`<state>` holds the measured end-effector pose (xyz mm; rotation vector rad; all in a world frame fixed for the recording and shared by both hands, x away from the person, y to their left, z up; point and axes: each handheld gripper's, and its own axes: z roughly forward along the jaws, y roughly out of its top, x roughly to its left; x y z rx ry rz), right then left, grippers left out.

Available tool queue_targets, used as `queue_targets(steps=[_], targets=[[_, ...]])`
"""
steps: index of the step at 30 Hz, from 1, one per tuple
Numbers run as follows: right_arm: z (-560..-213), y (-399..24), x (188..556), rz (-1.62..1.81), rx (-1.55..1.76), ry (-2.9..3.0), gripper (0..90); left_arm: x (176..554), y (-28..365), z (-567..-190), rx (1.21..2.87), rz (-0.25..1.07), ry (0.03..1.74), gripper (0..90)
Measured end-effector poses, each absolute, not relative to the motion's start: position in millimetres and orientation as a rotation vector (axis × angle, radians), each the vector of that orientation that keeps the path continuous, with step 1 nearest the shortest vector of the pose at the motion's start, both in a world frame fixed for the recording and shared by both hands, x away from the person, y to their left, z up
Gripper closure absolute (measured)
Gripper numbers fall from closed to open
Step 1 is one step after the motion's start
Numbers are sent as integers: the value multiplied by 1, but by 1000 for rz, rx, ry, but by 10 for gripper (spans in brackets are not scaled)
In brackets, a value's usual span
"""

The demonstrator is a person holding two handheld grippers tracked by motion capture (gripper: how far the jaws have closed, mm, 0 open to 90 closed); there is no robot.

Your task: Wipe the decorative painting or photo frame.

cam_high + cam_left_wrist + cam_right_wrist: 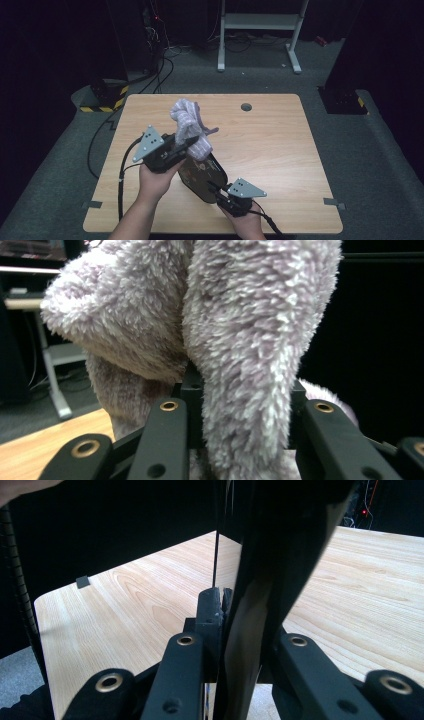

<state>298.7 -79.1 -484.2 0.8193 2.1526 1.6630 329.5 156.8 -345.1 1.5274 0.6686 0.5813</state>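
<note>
Towel (190, 125): fluffy lilac, bunched, clamped in left hand-held gripper (187, 145); right hand-held gripper (216, 189) clamped on dark bag (200, 175).

No legible text, label, brand or number appears on any surface. The one sign-like marking is yellow-and-black hazard striping (102, 107) on a floor base beside the table (280, 150).

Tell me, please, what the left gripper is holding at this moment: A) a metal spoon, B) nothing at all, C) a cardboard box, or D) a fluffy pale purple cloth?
D: in the left gripper view the left gripper has its jaws clamped on a fluffy pale purple cloth, which the high view shows lifted above the table.
</note>
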Motion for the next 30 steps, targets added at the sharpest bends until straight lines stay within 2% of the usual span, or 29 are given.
queue_targets(steps=[7, 17, 25, 30], targets=[[-484, -78, 298, 1656, 818, 2152, 795, 320, 143, -346, 1561, 621, 609, 673], [-484, -77, 299, 1658, 813, 2148, 794, 344, 169, -346, 1527, 638, 783, 674], [-484, -77, 298, 1655, 808, 2151, 794, 324, 146, -341, 1558, 592, 649, 679], [-484, -78, 299, 1654, 807, 2155, 794, 324, 140, -341, 1589, 627, 630, 677]])
